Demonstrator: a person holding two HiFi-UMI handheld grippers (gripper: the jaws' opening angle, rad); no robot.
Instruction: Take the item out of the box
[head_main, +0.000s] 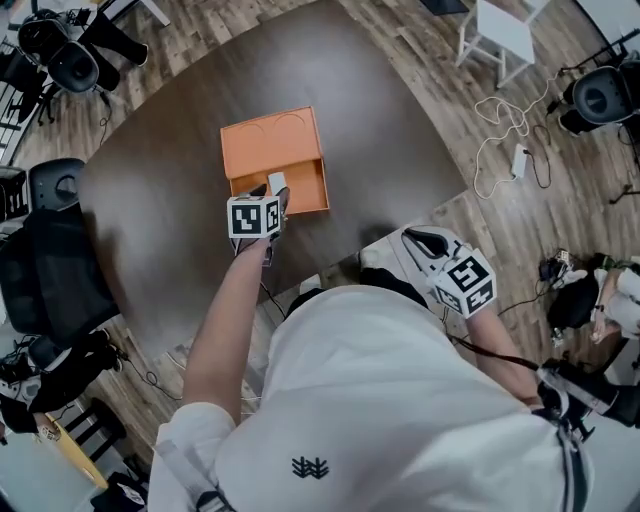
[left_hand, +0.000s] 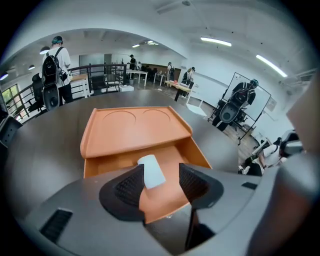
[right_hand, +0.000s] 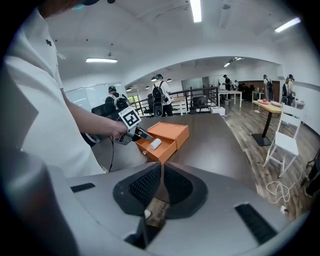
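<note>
The left claw (head_main: 274, 192) reaches over the worktop (head_main: 150, 200) from 6 o'clock and into the drawer (head_main: 303, 186) of the orange box (head_main: 272, 135). In the left gripper view this claw (left_hand: 161, 172) stands apart, and the white item (left_hand: 151, 170) lies between its jaws, right against the left one, with a gap to the right one. Whether the item rests on the drawer (left_hand: 192, 150) floor or is lifted off it I cannot tell.

The box (left_hand: 135, 125) sits near the middle of the worktop (left_hand: 45, 150), with two round recesses in its top. The drawer is pulled out at its 6 o'clock side. From above, the item (head_main: 277, 181) shows at the drawer's left end, just ahead of the marker cube (head_main: 253, 216).

The right claw (head_main: 415, 238) is at 4 o'clock from the box, past the worktop's edge and close to the person's body. In its own view the right claw (right_hand: 161, 172) is closed to a thin slit with nothing in it, and looks toward the box (right_hand: 170, 131), the item (right_hand: 155, 143) and the left claw (right_hand: 144, 134).
</note>
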